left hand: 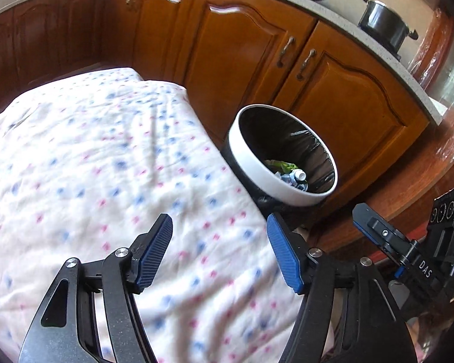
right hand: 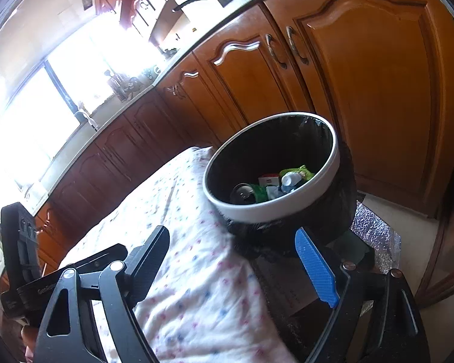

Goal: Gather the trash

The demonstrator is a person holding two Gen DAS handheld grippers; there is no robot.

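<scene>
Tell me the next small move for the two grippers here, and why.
Probably pull both back and sweep the views for leftover trash. The left gripper and right gripper are open and hold nothing, the dotted cloth shows no litter, and the bin beside it already holds a bottle and green wrapper.

Both wrist views look down-forward from near; shared: trash bin (left hand: 283, 163) (right hand: 272, 178), dotted cloth (left hand: 106, 166) (right hand: 202, 272), wooden cabinets (left hand: 242, 60) (right hand: 363, 90).

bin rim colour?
White, over a black liner; the bin rim shows best in the right wrist view.
</scene>
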